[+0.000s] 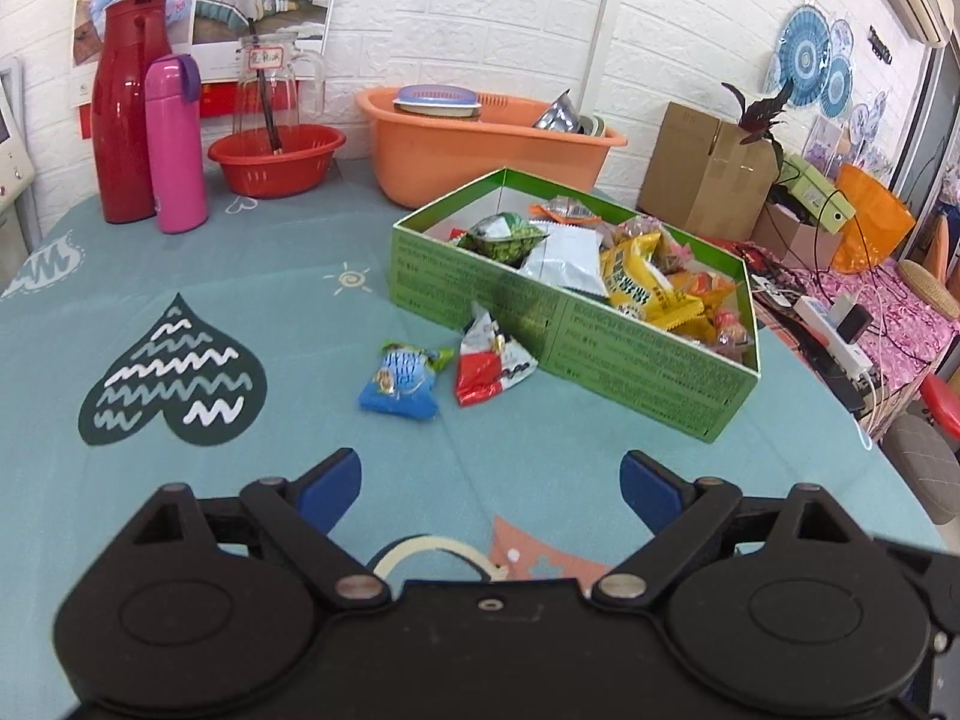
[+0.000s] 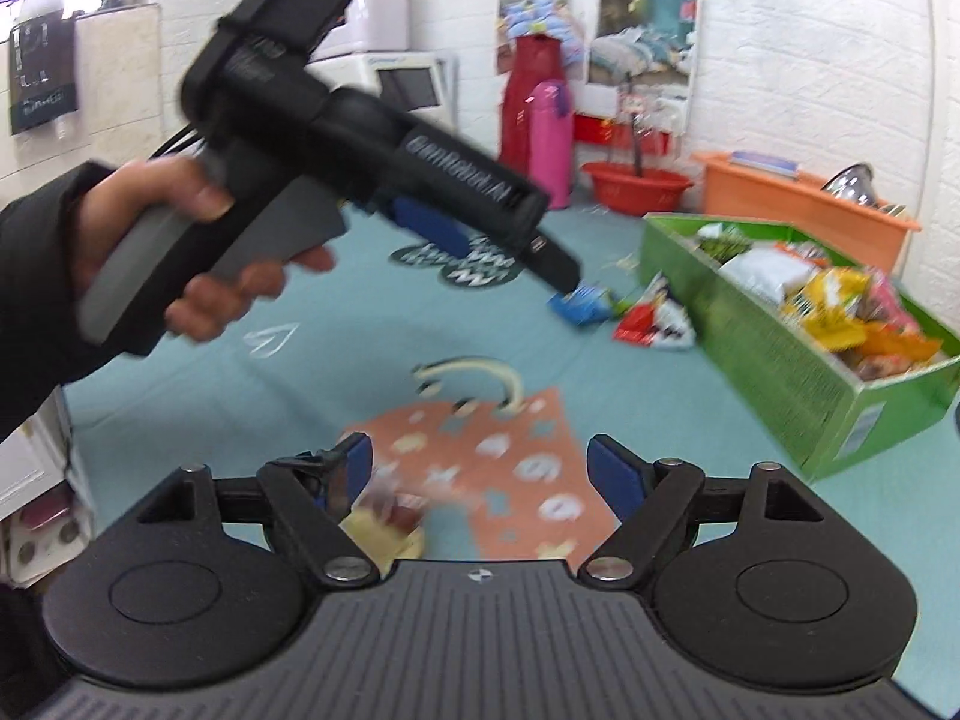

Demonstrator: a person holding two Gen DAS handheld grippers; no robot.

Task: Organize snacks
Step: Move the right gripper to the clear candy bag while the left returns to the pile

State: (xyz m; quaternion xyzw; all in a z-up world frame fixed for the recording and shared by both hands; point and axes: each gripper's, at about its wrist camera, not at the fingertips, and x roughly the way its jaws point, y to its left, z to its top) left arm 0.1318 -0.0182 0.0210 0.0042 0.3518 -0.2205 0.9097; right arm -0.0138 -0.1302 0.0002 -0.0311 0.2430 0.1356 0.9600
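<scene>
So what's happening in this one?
A person is sorting snack packets into a green box, already mostly full. Two remain on the teal tablecloth beside it: a blue packet and a red-and-white packet. The left gripper and the right gripper are open; a blurred packet lies near the right one.

My fingers are matt blue plastic. The green box at centre right looks like printed cardboard. Glossy, crinkled foil packets lie on smooth cloth.
</scene>
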